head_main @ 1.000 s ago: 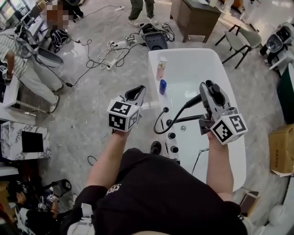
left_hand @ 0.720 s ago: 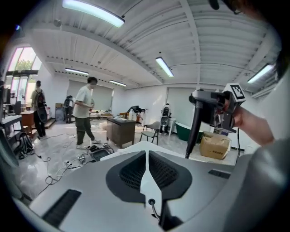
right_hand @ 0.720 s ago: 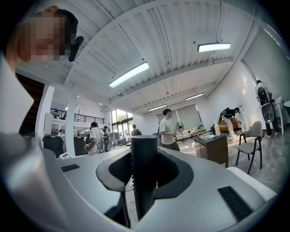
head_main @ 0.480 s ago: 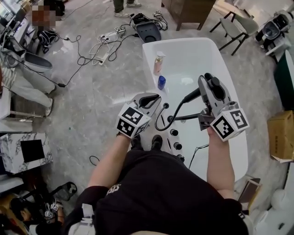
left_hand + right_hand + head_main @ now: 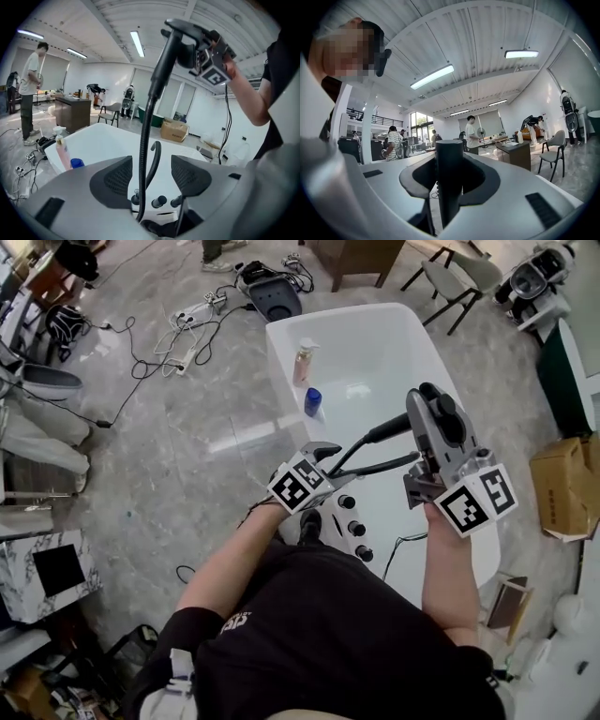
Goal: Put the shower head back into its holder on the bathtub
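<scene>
Since a second ago my left hand-held gripper (image 5: 150,176) dropped to the limp hose (image 5: 144,136) mid-frame, jaws opening around it; my right hand-held gripper (image 5: 449,168) clamps the shower head (image 5: 386,431) by its rigid, probably slick handle, over the bathtub (image 5: 277,352).

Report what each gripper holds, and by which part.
Right gripper: shut on the shower head, by its handle. Left gripper: grips nothing; its jaws are opening, with the hose between them.

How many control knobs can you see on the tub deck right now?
3, in a row at the near left end of the bathtub deck: far knob, middle knob, near knob. More may be hidden from view.
</scene>
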{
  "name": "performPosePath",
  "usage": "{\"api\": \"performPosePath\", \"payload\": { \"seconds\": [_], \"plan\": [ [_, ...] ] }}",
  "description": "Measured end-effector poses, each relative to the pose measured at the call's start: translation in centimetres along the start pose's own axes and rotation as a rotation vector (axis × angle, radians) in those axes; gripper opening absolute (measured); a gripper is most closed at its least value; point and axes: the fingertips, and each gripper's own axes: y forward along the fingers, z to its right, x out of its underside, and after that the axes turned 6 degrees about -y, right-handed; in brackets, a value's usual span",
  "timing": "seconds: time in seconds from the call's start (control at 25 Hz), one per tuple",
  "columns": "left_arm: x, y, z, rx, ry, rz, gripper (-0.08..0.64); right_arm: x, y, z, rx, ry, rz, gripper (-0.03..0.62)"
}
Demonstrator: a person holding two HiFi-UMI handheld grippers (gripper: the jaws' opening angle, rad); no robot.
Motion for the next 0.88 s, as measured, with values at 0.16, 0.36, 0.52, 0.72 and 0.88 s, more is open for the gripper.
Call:
{"api": "performPosePath", "payload": {
  "seconds": [0.16, 0.36, 0.52, 0.72, 0.88],
  "plan": [
    [1.3, 2.7, -0.2, -0.008, -0.021, -0.037, 0.251, -1.0, -1.3, 0.2, 0.023, -0.003, 0.013, 0.120],
    [1.5, 4.3, -0.8, -0.024, -0.063, -0.041, 0.139, -1.7, -3.1, 0.6, 0.051, 0.015, 0.031, 0.120],
    [0.7, 4.5, -0.6, -0.008, -0.035, -0.036, 0.114, -1.9, -3.3, 0.6, 0.051, 0.039, 0.056, 0.120],
    [-0.1, 3.9, -0.9, -0.023, -0.001, -0.016, 0.064, -2.8, -2.9, -0.4, 0.013, 0.054, 0.086, 0.120],
    [-1.9, 1.8, -2.1, -0.058, -0.009, 0.043, 0.057, -2.6, -3.0, -0.4, 0.018, 0.044, 0.084, 0.118]
  ]
}}
